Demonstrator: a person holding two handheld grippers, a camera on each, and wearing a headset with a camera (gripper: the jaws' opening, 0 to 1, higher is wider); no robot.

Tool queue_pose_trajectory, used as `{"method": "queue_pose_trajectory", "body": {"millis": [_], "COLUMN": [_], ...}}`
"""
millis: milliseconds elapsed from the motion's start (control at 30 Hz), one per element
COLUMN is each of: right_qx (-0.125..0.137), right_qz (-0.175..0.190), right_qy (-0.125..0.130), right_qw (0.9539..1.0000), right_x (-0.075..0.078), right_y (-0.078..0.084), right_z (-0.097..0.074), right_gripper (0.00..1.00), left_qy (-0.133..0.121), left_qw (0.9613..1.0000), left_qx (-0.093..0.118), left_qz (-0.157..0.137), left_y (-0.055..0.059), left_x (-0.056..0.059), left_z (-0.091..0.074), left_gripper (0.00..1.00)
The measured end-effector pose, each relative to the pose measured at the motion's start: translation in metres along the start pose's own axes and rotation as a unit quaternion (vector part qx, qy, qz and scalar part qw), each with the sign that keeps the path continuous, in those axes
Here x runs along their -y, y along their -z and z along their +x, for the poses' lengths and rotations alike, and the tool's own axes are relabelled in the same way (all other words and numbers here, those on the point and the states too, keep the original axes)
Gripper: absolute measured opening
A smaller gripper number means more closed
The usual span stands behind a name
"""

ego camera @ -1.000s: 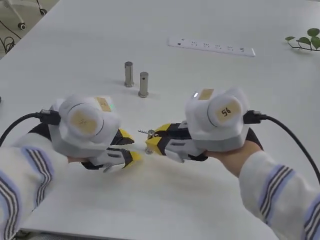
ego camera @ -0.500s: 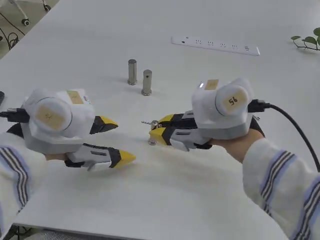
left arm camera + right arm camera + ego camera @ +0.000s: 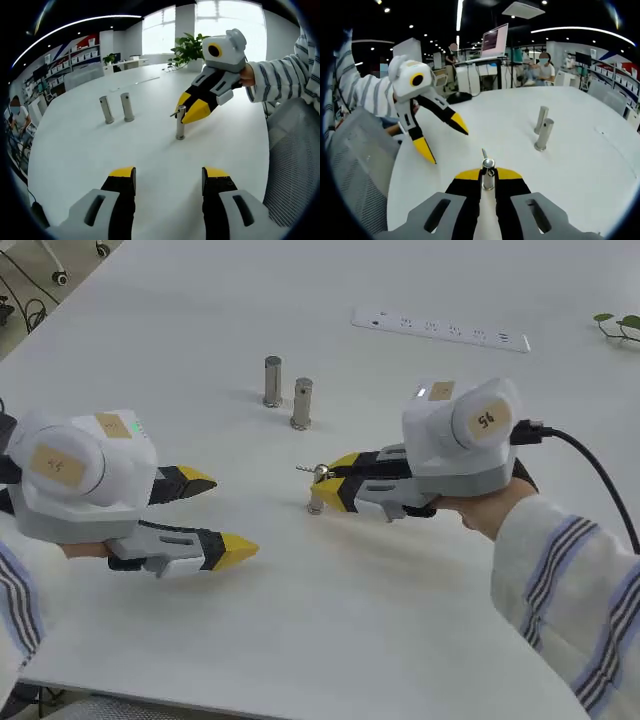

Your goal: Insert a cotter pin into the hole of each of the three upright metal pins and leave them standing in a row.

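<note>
In the centre of the head view the right tongs point(image 3: 330, 487) are closed narrow on the top of a metal pin point(image 3: 316, 504). That pin stands upright on the white bench point(image 3: 400, 620), with a cotter pin point(image 3: 305, 470) poking sideways through its head. The left tongs point(image 3: 225, 516) hang wide and hold nothing at the lower left, well apart from it. Toward the upper middle a second metal pin point(image 3: 272, 380) and a third metal pin point(image 3: 301, 402) stand upright, just beside each other.
</note>
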State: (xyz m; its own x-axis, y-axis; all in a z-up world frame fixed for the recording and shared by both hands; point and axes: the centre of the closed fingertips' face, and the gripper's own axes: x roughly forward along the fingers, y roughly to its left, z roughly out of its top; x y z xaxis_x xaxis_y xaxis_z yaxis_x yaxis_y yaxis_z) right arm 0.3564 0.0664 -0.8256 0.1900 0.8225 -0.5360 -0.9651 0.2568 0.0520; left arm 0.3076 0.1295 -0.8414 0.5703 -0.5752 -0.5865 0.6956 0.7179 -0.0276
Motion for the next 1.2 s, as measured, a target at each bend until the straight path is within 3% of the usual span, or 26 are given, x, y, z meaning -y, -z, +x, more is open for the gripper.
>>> {"method": "queue_pose_trajectory", "body": {"millis": [633, 1200], "right_qx": [0.019, 0.014], "right_qz": [-0.027, -0.027], "right_qy": [-0.029, -0.037], "right_qw": [0.9990, 0.9988], "right_x": [-0.007, -0.010], "right_y": [-0.001, 0.005], "right_z": [0.000, 0.000], "right_gripper": [0.11, 0.15], "left_qy": [-0.004, 0.000], "left_qw": [0.9999, 1.0000], "left_qx": [0.004, -0.003], "left_qz": [-0.009, -0.008], "left_y": [-0.001, 0.001], "left_x": [-0.007, -0.006], "left_z": [-0.006, -0.009], "left_gripper": [0.51, 0.52]}}
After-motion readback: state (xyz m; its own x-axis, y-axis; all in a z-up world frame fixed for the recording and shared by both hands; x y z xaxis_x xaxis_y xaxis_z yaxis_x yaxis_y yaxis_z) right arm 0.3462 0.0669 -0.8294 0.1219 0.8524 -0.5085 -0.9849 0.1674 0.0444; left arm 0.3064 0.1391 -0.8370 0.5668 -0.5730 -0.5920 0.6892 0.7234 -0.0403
